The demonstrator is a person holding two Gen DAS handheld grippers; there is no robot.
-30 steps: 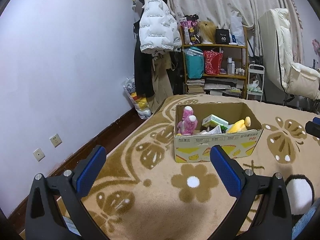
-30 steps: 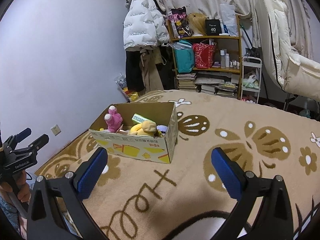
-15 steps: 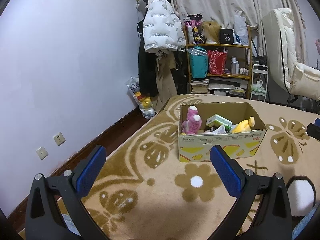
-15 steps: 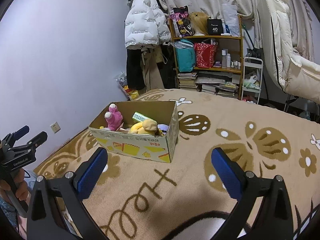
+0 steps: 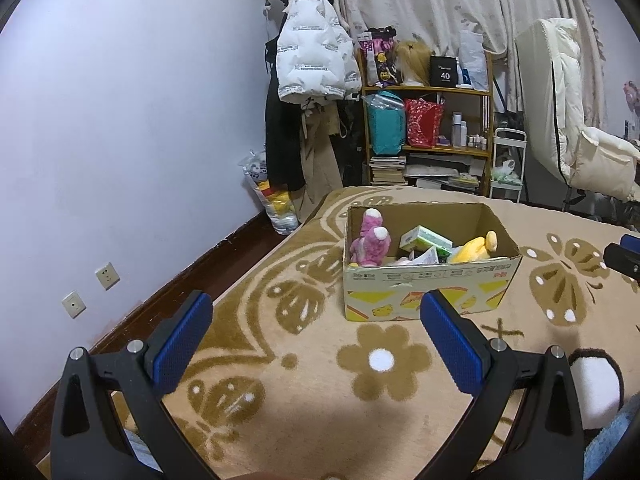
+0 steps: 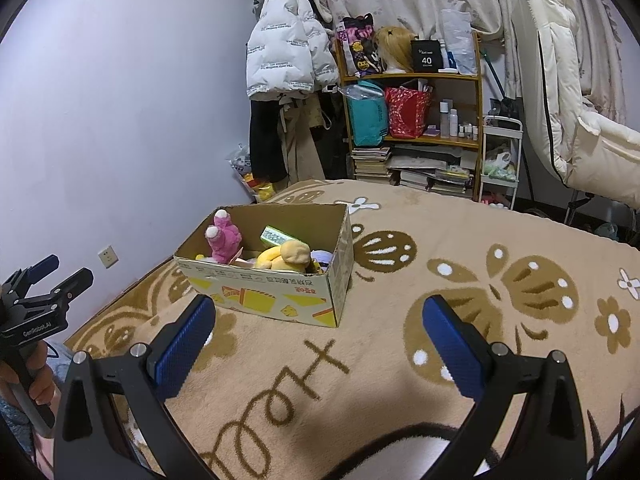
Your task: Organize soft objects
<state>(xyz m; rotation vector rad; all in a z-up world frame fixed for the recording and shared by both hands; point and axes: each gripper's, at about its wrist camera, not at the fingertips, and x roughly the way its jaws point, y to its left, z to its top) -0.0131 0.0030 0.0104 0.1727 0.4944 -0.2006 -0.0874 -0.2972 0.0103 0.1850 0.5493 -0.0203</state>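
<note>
An open cardboard box (image 5: 430, 288) (image 6: 276, 294) stands on the tan patterned blanket. It holds a pink plush toy (image 5: 370, 240) (image 6: 224, 238), a yellow plush toy (image 5: 476, 247) (image 6: 286, 255), a green and white packet (image 5: 424, 238) and other soft items. My left gripper (image 5: 316, 328) is open and empty, held back from the box's near side. My right gripper (image 6: 318, 328) is open and empty, near the box's front right corner. The left gripper also shows at the left edge of the right wrist view (image 6: 44, 284).
A wooden shelf (image 5: 428, 136) with bags, books and bottles stands behind the bed. Coats (image 5: 312, 64) hang to its left. A white padded chair (image 6: 576, 120) is at the right. A purple wall with sockets (image 5: 107, 276) runs along the left.
Both grippers have drawn back and shifted slightly, so the box looks a little smaller and further right in the left view. Both stay open and empty.
</note>
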